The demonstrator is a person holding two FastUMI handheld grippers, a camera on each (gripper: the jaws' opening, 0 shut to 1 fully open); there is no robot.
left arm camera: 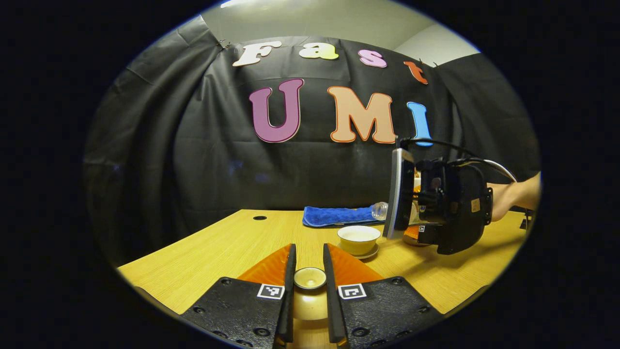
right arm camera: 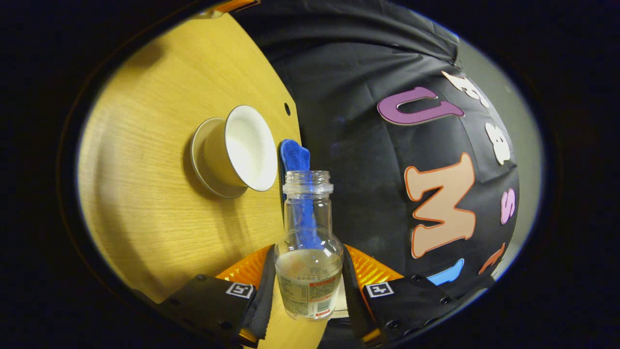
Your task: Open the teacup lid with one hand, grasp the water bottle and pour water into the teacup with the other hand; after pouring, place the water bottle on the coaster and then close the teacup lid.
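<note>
In the left gripper view the left tongs point(left arm camera: 309, 271) are clamped on the lid point(left arm camera: 310, 278), a small pale piece with a round knob uppermost, held low over the worktop point(left arm camera: 193, 257) and nearer than the cup. The cup point(left arm camera: 359, 239) stands uncovered on its saucer point(left arm camera: 369, 253) towards the middle of the worktop, and its inside looks pale (whether any water lies in it cannot be told). Just to the right of the cup the right tongs point(left arm camera: 393, 194) hold the bottle point(left arm camera: 379, 211) tipped over on its side, its open neck pointing left above and behind the cup, with a hand point(left arm camera: 513, 196) gripping the tool at the right edge. A blue cloth point(left arm camera: 336, 215) lies behind the cup near the wall. In the right gripper view those tongs point(right arm camera: 306, 286) are pressed on the clear, uncapped bottle point(right arm camera: 308, 247), which holds some water gathered at its lower end near the fingers, while the cup point(right arm camera: 242, 148) sits beyond its mouth, apart from it.
</note>
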